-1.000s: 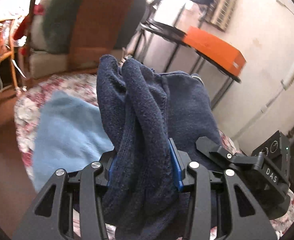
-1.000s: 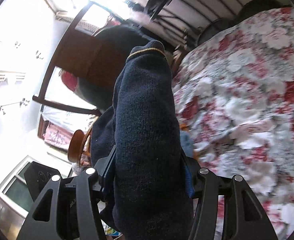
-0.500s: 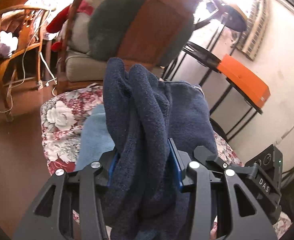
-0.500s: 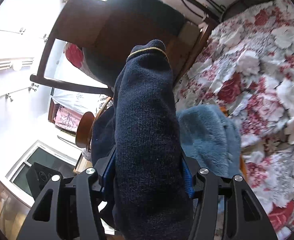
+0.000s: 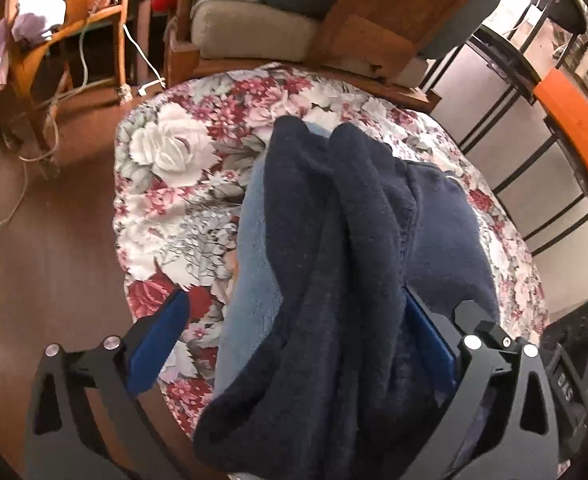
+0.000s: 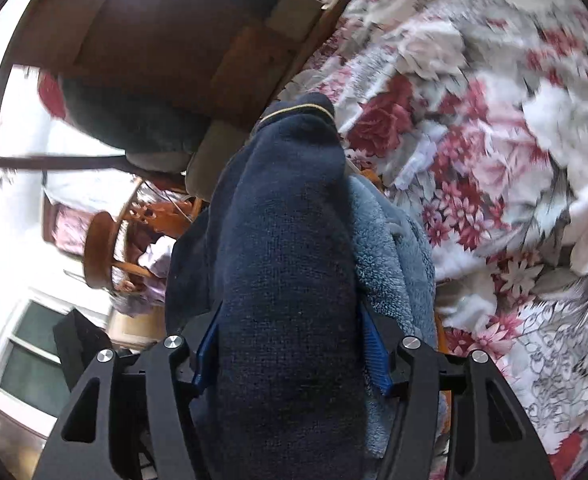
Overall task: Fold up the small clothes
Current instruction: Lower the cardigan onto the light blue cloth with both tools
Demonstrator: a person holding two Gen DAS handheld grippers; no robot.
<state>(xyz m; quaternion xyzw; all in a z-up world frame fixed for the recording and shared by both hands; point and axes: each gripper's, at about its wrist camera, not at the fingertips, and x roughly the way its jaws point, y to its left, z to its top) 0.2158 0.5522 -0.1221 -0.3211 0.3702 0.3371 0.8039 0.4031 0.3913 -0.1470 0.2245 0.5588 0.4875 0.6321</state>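
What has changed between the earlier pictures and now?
The left hand-held gripper has just opened wide, letting go of the navy garment, which now drapes loosely between its jaws over the light blue cloth. Both views now look lower, onto the floral cover. The right hand-held gripper still clamps the garment.

From my left wrist view, the knit garment [image 5: 334, 280] drapes between my left claw [image 5: 298, 320] fingers, lying over a fleece cloth [image 5: 249, 304] on the covered bench [image 5: 165, 184]. Behind the bench stands an armchair [image 5: 253, 28], a wooden chair [image 5: 53, 40] to its left, a metal rack [image 5: 534, 128] at right.
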